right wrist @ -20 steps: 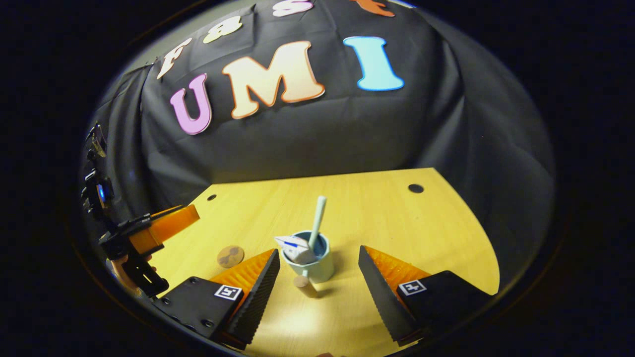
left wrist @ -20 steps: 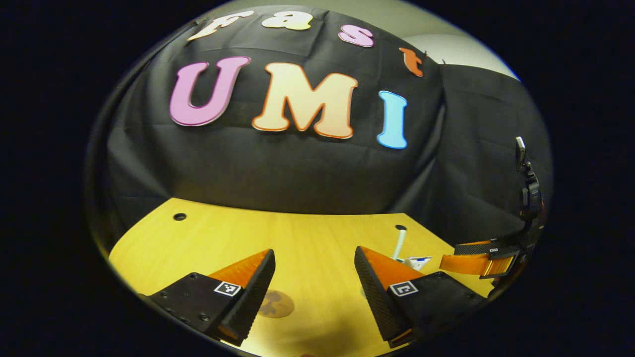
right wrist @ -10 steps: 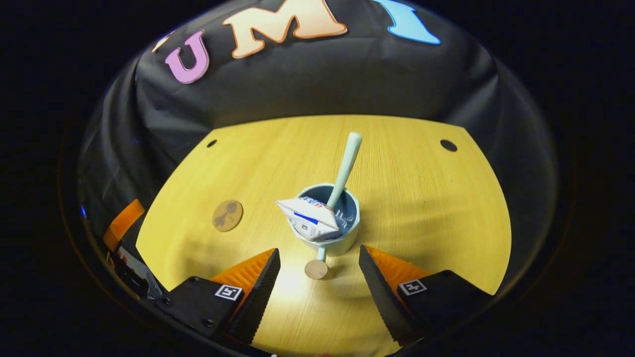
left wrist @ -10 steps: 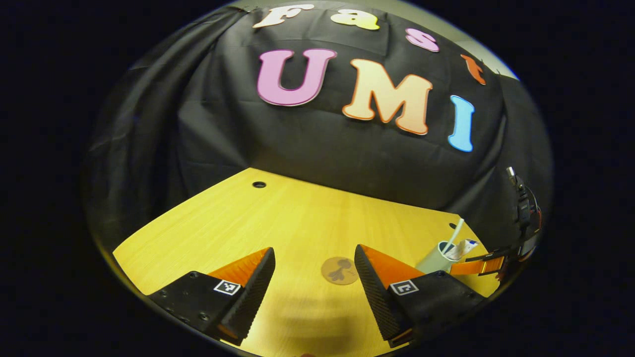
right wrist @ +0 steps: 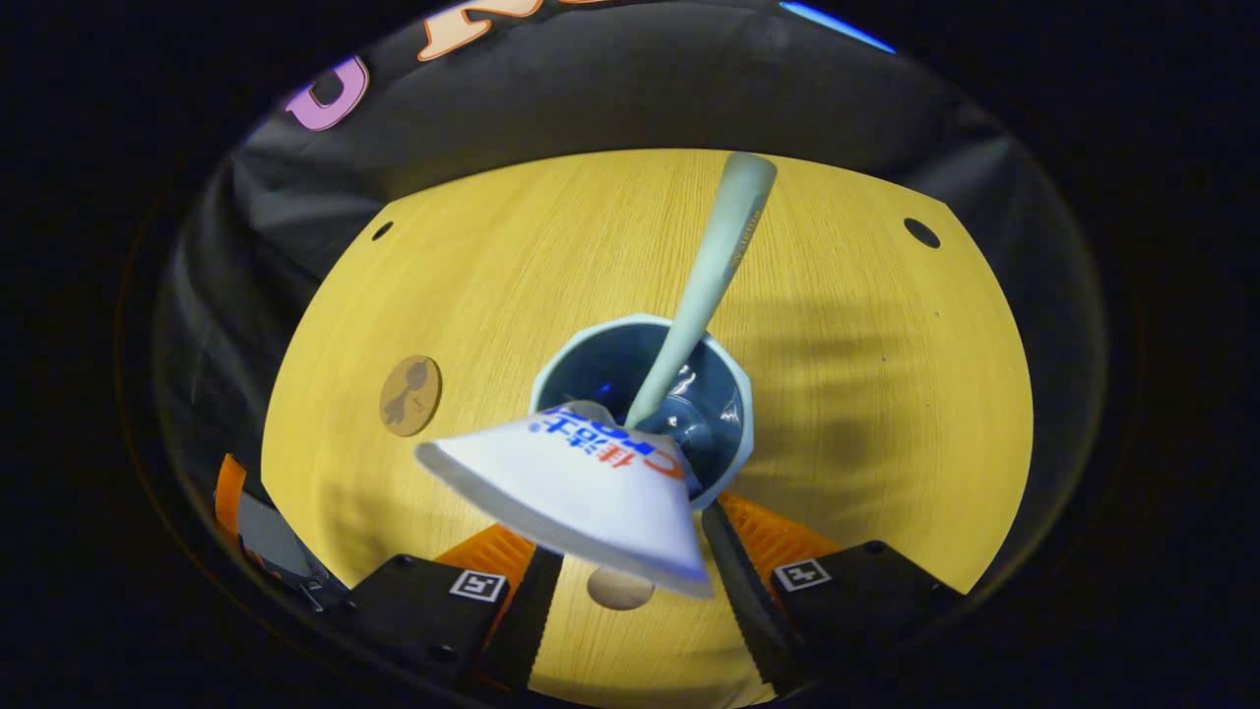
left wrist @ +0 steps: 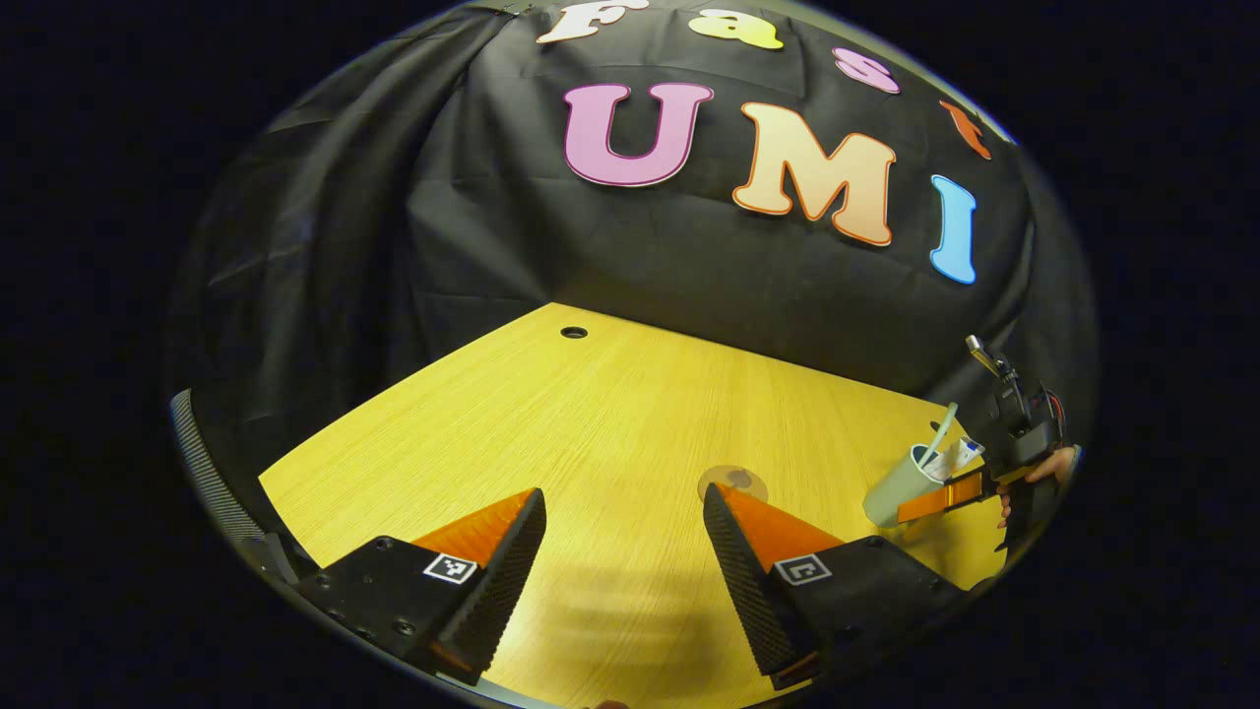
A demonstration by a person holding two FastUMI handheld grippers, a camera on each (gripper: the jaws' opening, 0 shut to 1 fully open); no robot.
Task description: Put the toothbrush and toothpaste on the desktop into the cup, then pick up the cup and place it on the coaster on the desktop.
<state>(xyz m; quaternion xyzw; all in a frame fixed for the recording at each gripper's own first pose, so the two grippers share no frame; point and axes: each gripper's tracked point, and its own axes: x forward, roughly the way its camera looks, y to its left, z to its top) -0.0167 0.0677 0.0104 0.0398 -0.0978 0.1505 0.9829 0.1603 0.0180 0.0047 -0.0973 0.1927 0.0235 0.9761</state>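
Observation:
A pale blue cup (right wrist: pixel 733 394) stands on the yellow desktop, close ahead of my right gripper (right wrist: pixel 632 532). A light green toothbrush (right wrist: pixel 704 286) and a white toothpaste tube (right wrist: pixel 581 492) lean in it. The tube's wide end hides my right gripper's left fingertip. That gripper is open, and the cup's round-ended handle (right wrist: pixel 620 588) lies between its fingers. The brown round coaster (right wrist: pixel 410 395) lies left of the cup. In the left gripper view my left gripper (left wrist: pixel 625 502) hangs open over bare desktop, with the coaster (left wrist: pixel 733 481) at its right fingertip and the cup (left wrist: pixel 898 484) far right.
A hand (left wrist: pixel 1048 465) holds the right gripper beside the cup at the far right of the left gripper view. The desktop (left wrist: pixel 551 414) has small round holes (left wrist: pixel 573 333) near its back corners. Black cloth walls close the back and sides.
My right gripper has come down and forward onto the cup, which now looms large. My left gripper has turned leftward, so the coaster and cup have slid right in its view.

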